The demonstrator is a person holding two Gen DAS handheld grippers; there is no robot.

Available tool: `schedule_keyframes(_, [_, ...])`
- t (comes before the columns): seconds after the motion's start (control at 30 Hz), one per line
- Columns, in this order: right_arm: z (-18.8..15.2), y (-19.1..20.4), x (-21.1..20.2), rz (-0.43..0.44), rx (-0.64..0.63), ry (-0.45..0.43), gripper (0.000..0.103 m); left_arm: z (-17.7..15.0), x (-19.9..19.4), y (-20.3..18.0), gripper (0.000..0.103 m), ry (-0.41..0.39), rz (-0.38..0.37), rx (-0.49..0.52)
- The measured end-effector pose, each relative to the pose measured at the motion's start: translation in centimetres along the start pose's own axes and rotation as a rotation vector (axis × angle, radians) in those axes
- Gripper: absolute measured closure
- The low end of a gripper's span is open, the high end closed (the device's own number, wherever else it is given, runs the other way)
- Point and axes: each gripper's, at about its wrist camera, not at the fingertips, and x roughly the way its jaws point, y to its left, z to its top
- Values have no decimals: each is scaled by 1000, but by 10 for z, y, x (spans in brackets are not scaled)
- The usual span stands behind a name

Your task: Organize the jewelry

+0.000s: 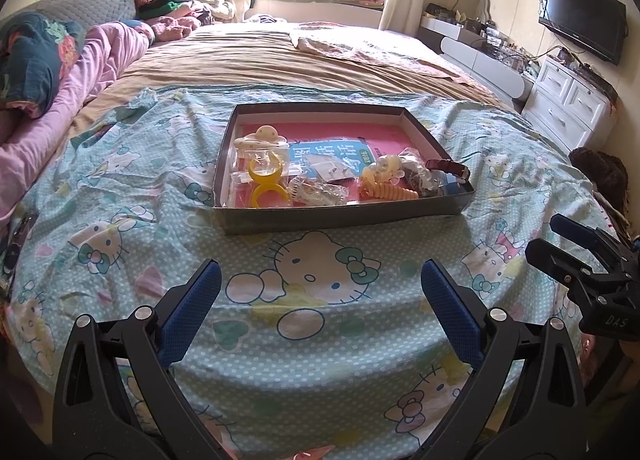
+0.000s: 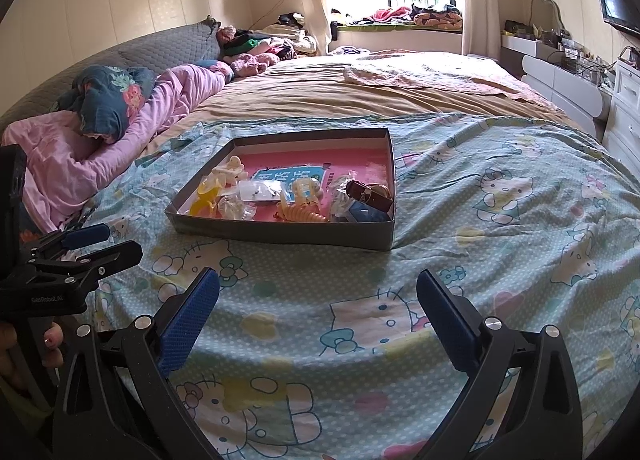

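Observation:
A shallow grey cardboard box [image 1: 340,216] [image 2: 280,234] lies on the Hello Kitty sheet [image 1: 320,300]. It holds a pink book, yellow ring-shaped pieces [image 1: 266,180], bagged jewelry [image 1: 316,190], an orange spiral hair tie [image 1: 390,190] [image 2: 300,214] and a brown-strap watch [image 1: 446,168] [image 2: 370,194]. My left gripper [image 1: 320,280] is open and empty, short of the box. It also shows in the right wrist view [image 2: 116,242]. My right gripper [image 2: 318,290] is open and empty, short of the box, and shows at the right edge of the left wrist view [image 1: 540,236].
The bed carries a tan blanket [image 1: 288,60], pink quilt [image 1: 88,72] and pillows at the left. White drawers [image 1: 568,104], a dresser and a wall TV [image 1: 582,18] stand at the right. A window seat with piled clothes is at the back.

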Motion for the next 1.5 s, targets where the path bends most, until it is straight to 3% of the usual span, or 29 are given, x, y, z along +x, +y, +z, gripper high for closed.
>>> schedule_keyframes(0.87, [-3, -9, 8, -18, 10, 9, 5, -2, 8, -3, 9, 44, -10, 12])
schedule_keyframes(1.13, [5, -39, 14, -65, 58, -8, 5, 3, 22, 24, 9, 64, 36, -75])
schedule_keyframes(1.27, [14, -83, 25, -136, 127, -12, 5, 13, 40, 74, 9, 89, 163, -181])
schedule_keyframes(1.33, [17, -115, 38, -222, 154, 4, 5, 21, 56, 114, 9, 122, 283, -245])
schedule_keyframes(1.5, [17, -201, 74, -434, 223, 79, 5, 39, 95, 215, 9, 182, 469, -383])
